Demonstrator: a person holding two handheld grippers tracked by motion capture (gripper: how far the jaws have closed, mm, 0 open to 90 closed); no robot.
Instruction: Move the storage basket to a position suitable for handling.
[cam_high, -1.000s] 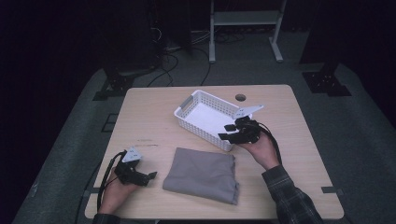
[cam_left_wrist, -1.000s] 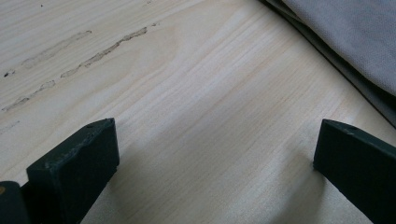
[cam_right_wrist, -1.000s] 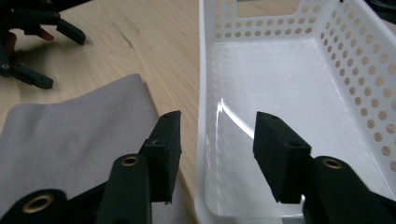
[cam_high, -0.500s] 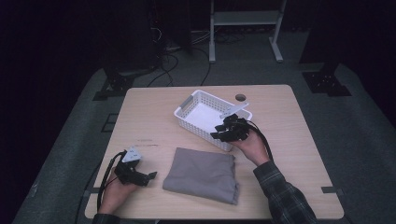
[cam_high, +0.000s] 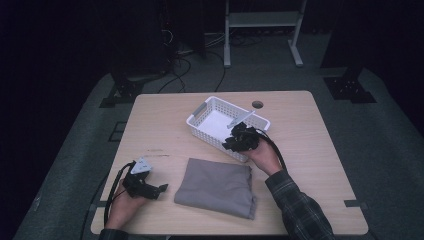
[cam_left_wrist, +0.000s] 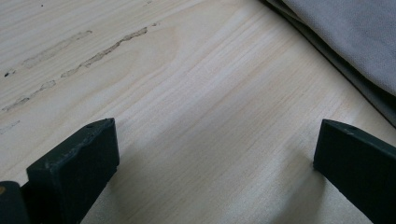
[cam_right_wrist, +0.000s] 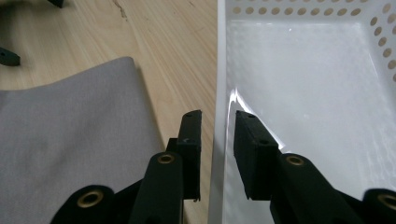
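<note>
Here the right gripper (cam_right_wrist: 212, 122) straddles the near wall of the basket (cam_right_wrist: 299, 84): one of its fingers (cam_right_wrist: 190, 135) stands outside the wall, the other inside. They have just been closing with the wall between them, yet a thin gap shows on each side, so they are not quite clamped. The basket sits at the middle of the desk (cam_high: 310, 130), its long axis slanting from far-left to near-right in the high view, and the wall runs straight away from the fingers. The right hand (cam_high: 262, 156) is much the nearer. The cloth (cam_high: 217, 186) lies just beside the basket, toward the person. The left gripper (cam_high: 150, 187) rests well apart at the near-left corner, fingers spread wide over bare wood. The wall's rim below the fingers is cut off, so contact there cannot be told.
</note>
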